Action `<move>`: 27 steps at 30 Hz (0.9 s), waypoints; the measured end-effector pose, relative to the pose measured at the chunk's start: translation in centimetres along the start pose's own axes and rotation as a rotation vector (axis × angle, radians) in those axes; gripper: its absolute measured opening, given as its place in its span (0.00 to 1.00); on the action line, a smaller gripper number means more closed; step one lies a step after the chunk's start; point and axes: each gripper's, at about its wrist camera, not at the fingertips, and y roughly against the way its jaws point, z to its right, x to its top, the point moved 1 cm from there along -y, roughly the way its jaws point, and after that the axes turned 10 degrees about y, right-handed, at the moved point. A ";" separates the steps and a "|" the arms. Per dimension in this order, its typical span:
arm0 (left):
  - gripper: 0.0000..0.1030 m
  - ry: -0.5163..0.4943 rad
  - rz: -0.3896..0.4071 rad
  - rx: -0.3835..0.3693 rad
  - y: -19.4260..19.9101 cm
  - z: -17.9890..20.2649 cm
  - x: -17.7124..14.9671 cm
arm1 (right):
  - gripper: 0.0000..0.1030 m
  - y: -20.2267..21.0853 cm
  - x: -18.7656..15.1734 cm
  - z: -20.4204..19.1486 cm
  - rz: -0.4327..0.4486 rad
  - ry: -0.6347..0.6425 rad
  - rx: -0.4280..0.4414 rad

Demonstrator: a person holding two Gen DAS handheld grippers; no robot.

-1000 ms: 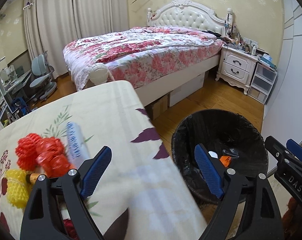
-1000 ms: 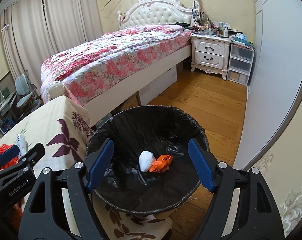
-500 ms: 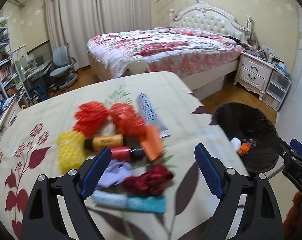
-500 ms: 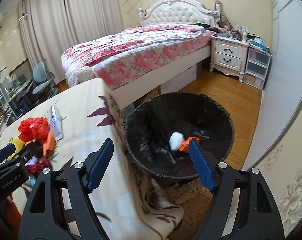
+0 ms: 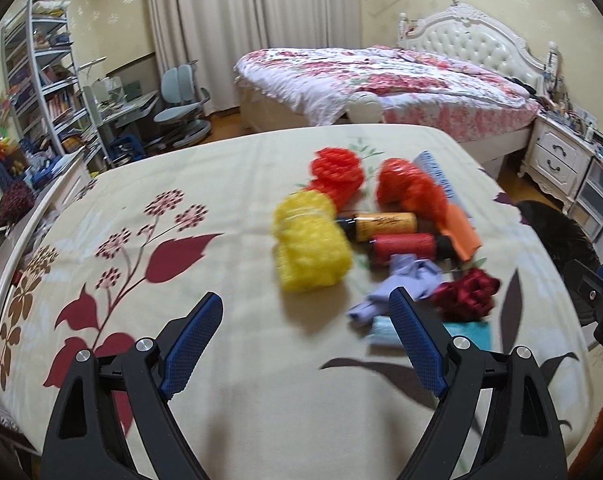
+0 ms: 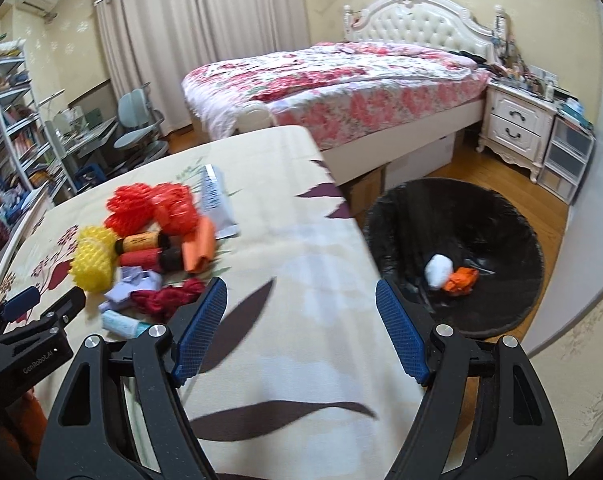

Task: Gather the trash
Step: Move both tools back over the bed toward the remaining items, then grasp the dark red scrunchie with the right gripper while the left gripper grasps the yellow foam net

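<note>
A pile of trash lies on the floral tablecloth (image 5: 181, 184): yellow foam net (image 5: 309, 248), red foam nets (image 5: 337, 174), two small bottles (image 5: 385, 226), an orange wrapper (image 5: 461, 232), lilac paper (image 5: 401, 284), dark red cloth (image 5: 467, 294), a teal packet (image 5: 473, 334). The pile also shows in the right wrist view (image 6: 157, 236). The black-lined bin (image 6: 461, 256) stands on the floor right of the table, holding white and orange scraps (image 6: 449, 274). My left gripper (image 5: 305, 340) is open above the table, just short of the pile. My right gripper (image 6: 301, 328) is open over the table's right edge.
A bed (image 5: 381, 80) with a floral cover stands behind the table. A white nightstand (image 6: 517, 128) and drawers (image 6: 569, 160) stand at the right wall. A desk, chair (image 5: 181, 108) and bookshelf (image 5: 41, 80) are at the left. The wooden floor (image 6: 461, 164) surrounds the bin.
Both grippers swung left, away from the bin and toward the table. The trash pile now lies in front of my left gripper. Both stayed open and empty.
</note>
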 end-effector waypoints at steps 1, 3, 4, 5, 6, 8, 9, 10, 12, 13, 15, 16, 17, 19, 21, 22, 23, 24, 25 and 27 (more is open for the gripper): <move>0.82 0.009 -0.002 0.011 0.0 -0.9 -0.1 | 0.73 -0.3 0.2 -0.8 -0.004 0.012 0.017; 0.82 0.026 -0.007 0.025 -0.2 -1.9 -0.1 | 0.73 -0.5 0.4 -2.4 -0.007 0.033 0.038; 0.82 0.034 -0.008 0.032 -0.3 -2.4 -0.1 | 0.73 -0.7 0.5 -3.2 -0.011 0.047 0.048; 0.82 0.040 -0.007 0.039 -0.3 -2.9 -0.1 | 0.73 -1.0 0.6 -4.0 -0.016 0.061 0.058; 0.82 0.046 -0.005 0.046 -0.3 -3.4 -0.1 | 0.73 -1.3 0.7 -4.7 -0.022 0.073 0.069; 0.82 0.055 -0.005 0.055 -0.4 -4.0 0.0 | 0.73 -1.9 0.7 -5.9 -0.036 0.092 0.088; 0.82 0.062 -0.006 0.059 -0.5 -4.4 0.0 | 0.73 -2.2 0.7 -6.5 -0.041 0.100 0.093; 0.82 0.066 -0.008 0.062 -0.5 -4.7 -0.1 | 0.73 -2.6 0.7 -7.0 -0.051 0.109 0.096; 0.82 0.074 -0.012 0.064 -0.6 -5.1 -0.1 | 0.73 -3.3 0.7 -7.7 -0.070 0.120 0.099; 0.82 0.077 -0.012 0.064 -0.7 -5.2 -0.1 | 0.73 -3.5 0.6 -7.9 -0.079 0.124 0.099; 0.82 0.079 -0.012 0.061 -0.7 -5.4 0.0 | 0.73 -4.1 0.5 -8.1 -0.099 0.128 0.100; 0.82 0.080 -0.013 0.059 -0.7 -5.4 0.0 | 0.73 -4.3 0.4 -8.1 -0.107 0.129 0.099; 0.82 0.081 -0.015 0.056 -0.8 -5.3 0.0 | 0.73 -4.4 0.3 -8.0 -0.115 0.130 0.098; 0.82 0.082 -0.018 0.048 -0.9 -5.2 0.0 | 0.70 -4.5 0.3 -7.5 -0.121 0.126 0.091; 0.82 0.083 -0.022 0.041 -1.1 -5.1 0.0 | 0.57 -4.7 0.3 -7.0 -0.132 0.115 0.092; 0.82 0.082 -0.024 0.037 -1.2 -4.9 0.0 | 0.54 -4.8 0.3 -6.8 -0.136 0.110 0.092; 0.82 0.081 -0.027 0.034 -1.3 -4.7 0.1 | 0.51 -4.8 0.2 -6.5 -0.140 0.105 0.092; 0.82 0.080 -0.027 0.031 -1.4 -4.6 0.1 | 0.49 -4.9 0.2 -6.3 -0.144 0.101 0.093; 0.82 0.078 -0.027 0.030 -1.4 -4.4 0.1 | 0.48 -4.9 0.2 -6.1 -0.145 0.097 0.095; 0.82 0.074 -0.027 0.029 -1.4 -4.2 0.0 | 0.47 -4.9 0.2 -5.6 -0.141 0.097 0.068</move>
